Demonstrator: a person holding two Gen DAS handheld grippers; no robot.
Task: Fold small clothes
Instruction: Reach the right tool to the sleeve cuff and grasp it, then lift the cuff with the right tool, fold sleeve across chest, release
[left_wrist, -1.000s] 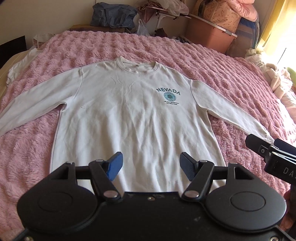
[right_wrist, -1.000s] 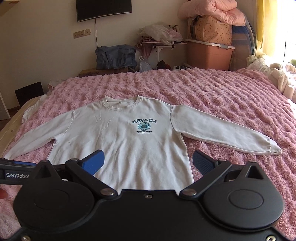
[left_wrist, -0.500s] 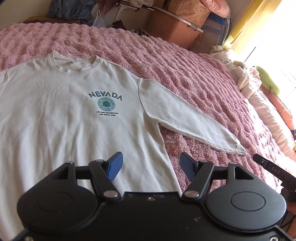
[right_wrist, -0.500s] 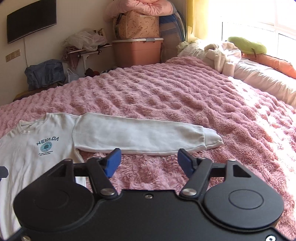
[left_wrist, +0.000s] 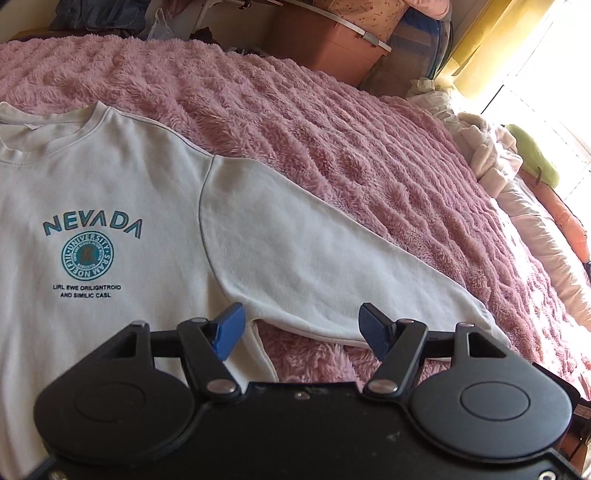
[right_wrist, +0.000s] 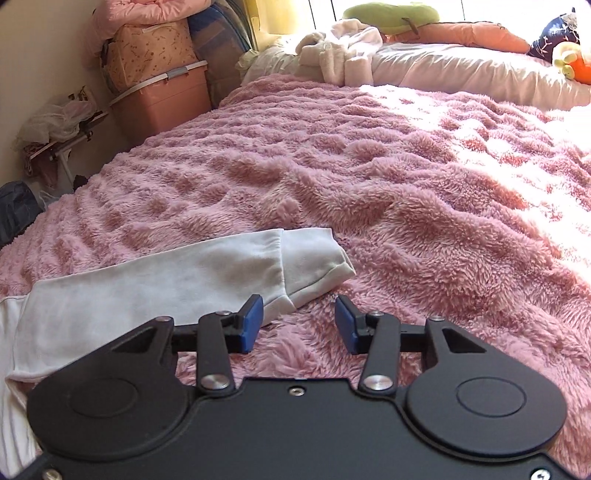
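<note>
The soft, limp white sweatshirt (left_wrist: 110, 192) lies flat on the fluffy pink bed (right_wrist: 406, 192), its cuff (right_wrist: 314, 258) just ahead of the right gripper (right_wrist: 298, 323), whose empty jaws have been narrowing, while the left gripper (left_wrist: 301, 328) hovers spread and empty at the armpit; the cuff's doubled edge should pinch securely.

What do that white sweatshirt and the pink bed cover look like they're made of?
The white sweatshirt looks like matte cotton-type jersey: smooth, softly creased, with a ribbed cuff and a printed logo. The pink bed cover looks like plush synthetic fleece, judging by its long fluffy pile in wavy tufts. The exact fibres cannot be told.
</note>
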